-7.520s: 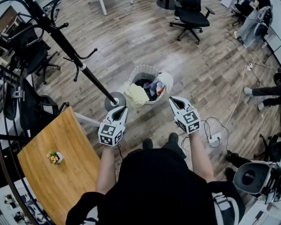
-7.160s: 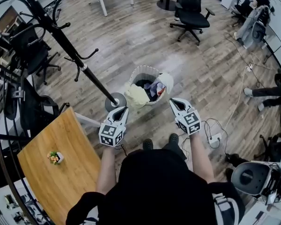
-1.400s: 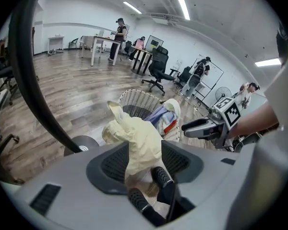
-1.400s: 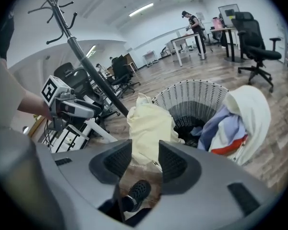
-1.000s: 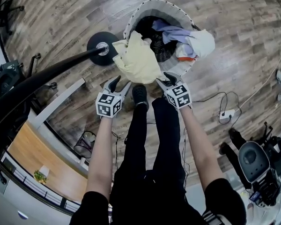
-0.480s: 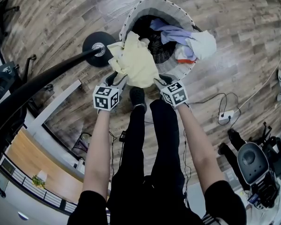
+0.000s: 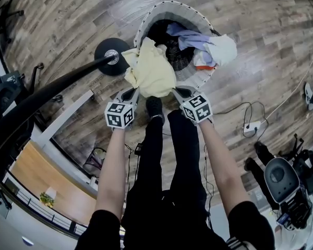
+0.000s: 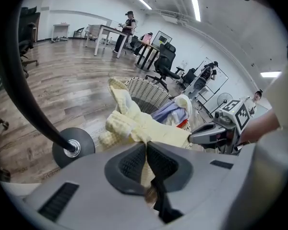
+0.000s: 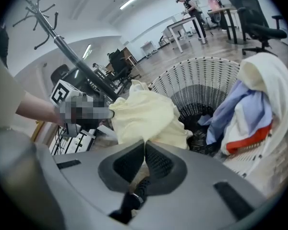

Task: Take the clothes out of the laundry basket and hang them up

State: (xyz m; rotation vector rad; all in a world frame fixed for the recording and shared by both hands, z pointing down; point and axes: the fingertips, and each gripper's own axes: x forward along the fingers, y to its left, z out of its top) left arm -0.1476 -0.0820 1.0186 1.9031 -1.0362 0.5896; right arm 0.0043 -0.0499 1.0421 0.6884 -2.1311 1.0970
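Left hand-held gripper (image 7: pixel 131 93), right hand-held gripper (image 7: pixel 178 92): both just clamped on yellow garment (image 7: pixel 151 72). Garment best lifted evenly, kept clear of laundry basket (image 7: pixel 172 3) rim.

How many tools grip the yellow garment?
2, both just closed on the yellow garment: left tool at its left edge, right tool at its right edge. None hidden.

Soft matt cloth (image 7: pixel 152 73), woven basket (image 7: pixel 173 4), wood floor (image 7: pixel 261 51)

Pale yellow garment (image 7: pixel 151 74); white basket (image 7: pixel 169 4), perhaps woven; grey-brown plank floor (image 7: pixel 68 14)
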